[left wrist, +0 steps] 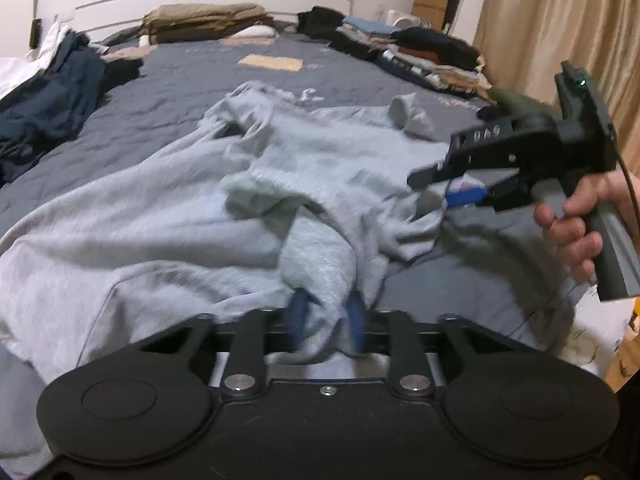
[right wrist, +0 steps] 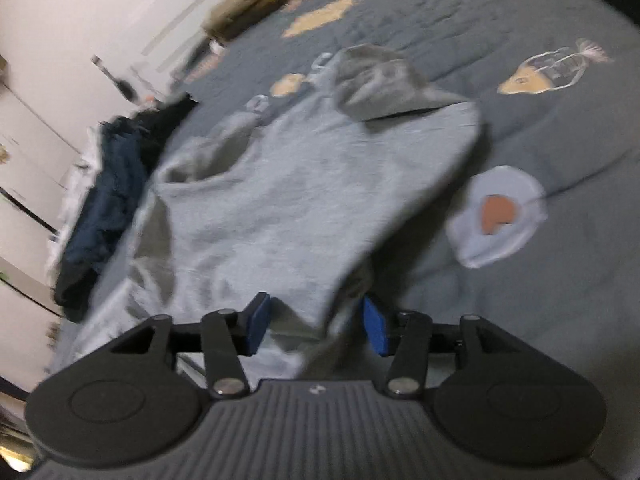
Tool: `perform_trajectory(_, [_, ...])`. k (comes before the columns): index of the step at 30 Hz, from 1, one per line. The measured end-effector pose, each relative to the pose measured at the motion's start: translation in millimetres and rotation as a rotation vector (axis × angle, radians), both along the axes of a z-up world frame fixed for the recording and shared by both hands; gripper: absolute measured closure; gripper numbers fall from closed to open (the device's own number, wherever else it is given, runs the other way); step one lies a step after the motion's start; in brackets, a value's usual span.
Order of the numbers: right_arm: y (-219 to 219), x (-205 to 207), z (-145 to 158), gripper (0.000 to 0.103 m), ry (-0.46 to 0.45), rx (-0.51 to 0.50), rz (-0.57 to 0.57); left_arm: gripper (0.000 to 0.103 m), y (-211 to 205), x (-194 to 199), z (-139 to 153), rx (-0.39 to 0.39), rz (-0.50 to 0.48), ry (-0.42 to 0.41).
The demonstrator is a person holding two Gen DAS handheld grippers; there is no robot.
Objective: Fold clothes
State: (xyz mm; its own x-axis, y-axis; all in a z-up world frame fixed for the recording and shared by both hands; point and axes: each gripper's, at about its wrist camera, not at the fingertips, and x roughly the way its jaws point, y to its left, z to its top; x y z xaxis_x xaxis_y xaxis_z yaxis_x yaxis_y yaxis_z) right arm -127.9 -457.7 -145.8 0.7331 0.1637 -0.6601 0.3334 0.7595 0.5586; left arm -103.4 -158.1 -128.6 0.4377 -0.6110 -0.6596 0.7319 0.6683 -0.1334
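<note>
A light grey sweatshirt (left wrist: 160,220) lies crumpled across the blue-grey quilt (left wrist: 180,80). At the bottom of the left wrist view my left gripper (left wrist: 327,320) is shut on a bunched fold of its near edge, and the blue pads (left wrist: 298,316) pinch the cloth. My right gripper (left wrist: 434,192), held by a hand (left wrist: 576,220), hovers at the garment's right side. In the right wrist view the right gripper (right wrist: 316,322) has its jaws apart. A corner of the sweatshirt (right wrist: 280,200) sits loosely between its blue pads (right wrist: 258,320).
A row of folded clothes (left wrist: 420,52) lines the bed's far right side. A heap of dark blue garments (left wrist: 48,100) lies at the left (right wrist: 108,200). Olive bedding (left wrist: 204,20) rests by the white headboard. Beige curtains (left wrist: 560,40) hang on the right.
</note>
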Motion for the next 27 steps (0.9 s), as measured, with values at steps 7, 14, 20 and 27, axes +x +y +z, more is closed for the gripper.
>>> perform_trajectory(7, [-6, -7, 16, 0.1, -0.092, 0.048, -0.069, 0.094, 41, -3, 23, -0.04, -0.027, 0.042])
perform_trajectory(14, [-48, -65, 88, 0.1, -0.224, 0.036, -0.131, 0.095, 94, -5, 54, -0.091, -0.056, 0.099])
perform_trajectory(20, [-49, -107, 96, 0.097, -0.043, -0.194, -0.03, 0.095, 104, -20, 54, -0.002, -0.079, 0.139])
perform_trajectory(27, [-55, -128, 78, 0.092, 0.036, -0.211, -0.114, 0.061, 107, -23, 53, 0.018, -0.054, 0.154])
